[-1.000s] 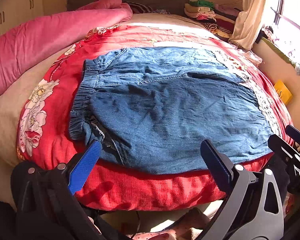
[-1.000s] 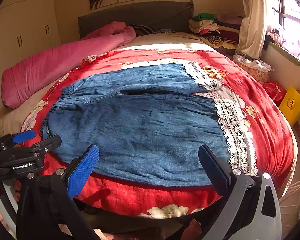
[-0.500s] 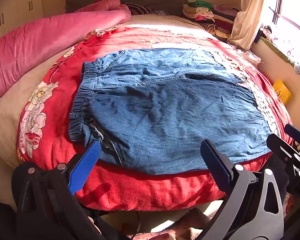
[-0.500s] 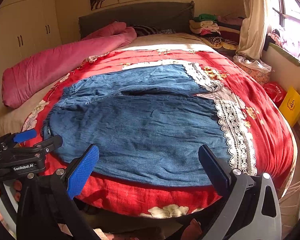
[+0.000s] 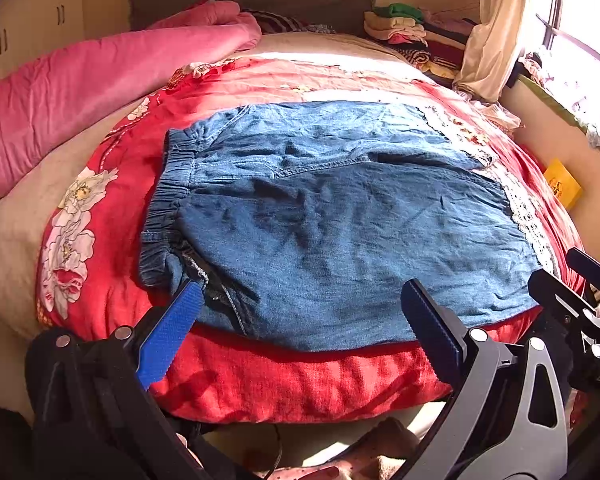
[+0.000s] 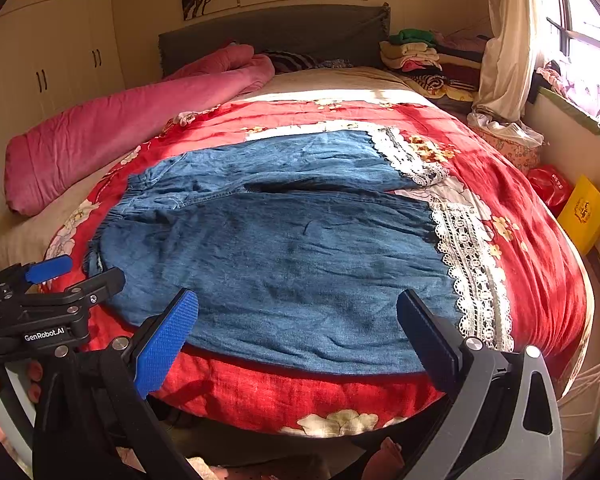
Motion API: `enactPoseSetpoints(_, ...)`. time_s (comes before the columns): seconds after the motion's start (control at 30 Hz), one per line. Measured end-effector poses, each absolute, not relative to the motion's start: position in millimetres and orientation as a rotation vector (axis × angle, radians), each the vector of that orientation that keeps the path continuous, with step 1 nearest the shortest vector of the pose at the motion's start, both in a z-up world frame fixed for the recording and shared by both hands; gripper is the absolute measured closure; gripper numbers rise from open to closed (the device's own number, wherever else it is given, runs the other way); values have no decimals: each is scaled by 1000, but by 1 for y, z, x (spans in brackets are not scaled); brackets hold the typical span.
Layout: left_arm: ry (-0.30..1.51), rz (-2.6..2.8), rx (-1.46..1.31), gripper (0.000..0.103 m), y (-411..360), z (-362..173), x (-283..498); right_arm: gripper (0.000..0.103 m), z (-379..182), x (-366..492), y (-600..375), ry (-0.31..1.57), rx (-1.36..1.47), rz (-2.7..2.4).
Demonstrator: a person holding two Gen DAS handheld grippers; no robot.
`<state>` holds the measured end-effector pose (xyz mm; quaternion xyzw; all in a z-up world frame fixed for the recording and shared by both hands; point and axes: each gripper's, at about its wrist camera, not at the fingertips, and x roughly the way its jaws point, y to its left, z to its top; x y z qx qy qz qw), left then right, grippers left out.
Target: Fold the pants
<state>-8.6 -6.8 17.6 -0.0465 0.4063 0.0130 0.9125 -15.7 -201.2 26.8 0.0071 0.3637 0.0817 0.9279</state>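
— Pants (image 5: 340, 232) of blue denim are seen spread flat on the red floral bedspread (image 5: 292, 384), waistband to the left, lace-trimmed cuffs to the right.

— And the claws?

— The left claw (image 5: 300, 312) is held released at the near edge by the waistband, nothing gripped. The right claw (image 6: 296, 320) is likewise spread wide near the cuffs. A pink quilt (image 6: 120, 120) is rolled along the bed's far left.

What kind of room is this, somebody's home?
Most likely a home bedroom: a bed with a red floral quilt and grey headboard, built-in wardrobes, and folded clothes stacked by the window.
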Motion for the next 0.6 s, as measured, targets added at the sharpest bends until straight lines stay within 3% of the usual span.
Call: enactPoseSetpoints(0.6,842,46,-121,9,7,13,-2,4,23,-2,-189,773,8,205)
